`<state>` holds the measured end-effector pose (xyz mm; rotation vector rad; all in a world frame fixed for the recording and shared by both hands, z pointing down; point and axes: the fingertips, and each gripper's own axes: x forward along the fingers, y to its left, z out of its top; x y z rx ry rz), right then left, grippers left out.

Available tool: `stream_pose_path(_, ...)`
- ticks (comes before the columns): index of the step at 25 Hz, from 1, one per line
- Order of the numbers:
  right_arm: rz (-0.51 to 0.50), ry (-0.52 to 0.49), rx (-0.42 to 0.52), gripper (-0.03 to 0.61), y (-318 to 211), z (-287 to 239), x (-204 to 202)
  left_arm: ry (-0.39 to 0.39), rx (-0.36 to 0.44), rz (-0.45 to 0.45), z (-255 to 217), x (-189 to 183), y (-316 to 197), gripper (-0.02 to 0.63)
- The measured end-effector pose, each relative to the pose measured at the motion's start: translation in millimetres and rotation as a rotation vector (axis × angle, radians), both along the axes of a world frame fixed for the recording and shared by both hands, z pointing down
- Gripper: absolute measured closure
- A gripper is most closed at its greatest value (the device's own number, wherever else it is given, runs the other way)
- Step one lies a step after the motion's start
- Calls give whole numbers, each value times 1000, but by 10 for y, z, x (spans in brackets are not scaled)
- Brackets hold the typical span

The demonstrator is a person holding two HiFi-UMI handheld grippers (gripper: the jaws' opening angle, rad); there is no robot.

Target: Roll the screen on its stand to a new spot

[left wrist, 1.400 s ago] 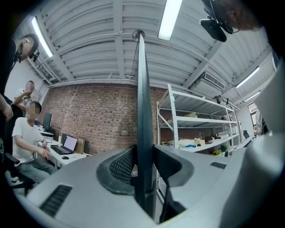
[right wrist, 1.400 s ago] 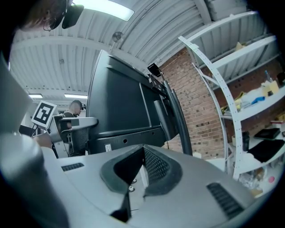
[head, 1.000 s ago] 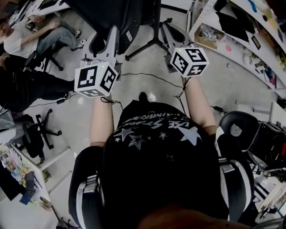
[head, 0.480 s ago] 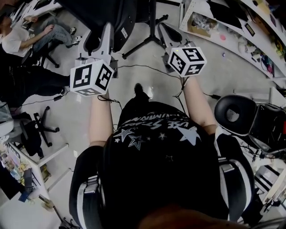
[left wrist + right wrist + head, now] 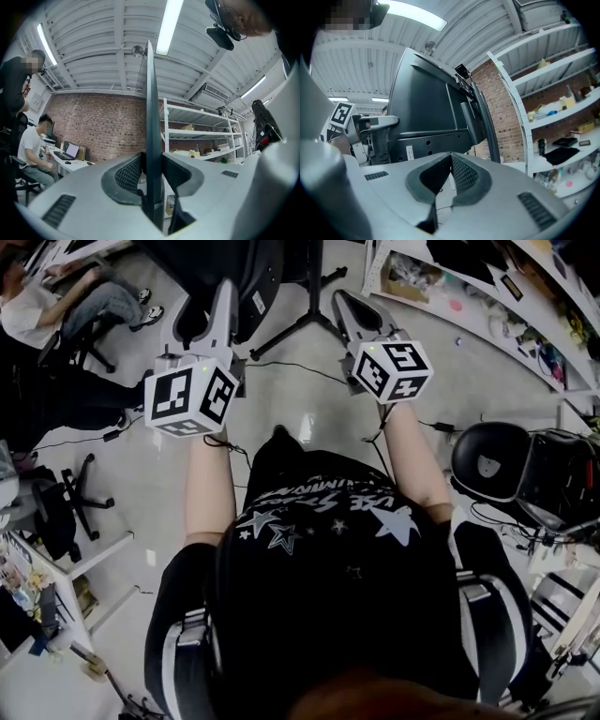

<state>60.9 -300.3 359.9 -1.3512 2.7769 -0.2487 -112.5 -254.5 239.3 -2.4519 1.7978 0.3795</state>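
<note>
Screen (image 5: 151,93) rolled onward; left fingers (image 5: 127,174) clenched on its edge; right fingers (image 5: 465,177) closed empty behind it

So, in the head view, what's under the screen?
The black stand, its legs splayed on the pale floor. The screen covers the stand's top; wheels cannot be made out.

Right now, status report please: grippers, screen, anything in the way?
Left gripper clamped on screen edge. Right gripper shut, empty. Loose cable by stand legs.
</note>
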Motion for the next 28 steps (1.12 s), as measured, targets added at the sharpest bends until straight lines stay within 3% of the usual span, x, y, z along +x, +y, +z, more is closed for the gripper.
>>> stream_pose_path(11,0,-8,-4,572,367,34,23,3,15,22,-26,109,567,463)
stream_pose_path(20,49,-29,-28,572,689,80,22,32,-12,25,-21,-229,690,463)
stream_pose_path(28,102,-34,-49,572,1081,163,40,27,-19,79,-15,-131,800,465)
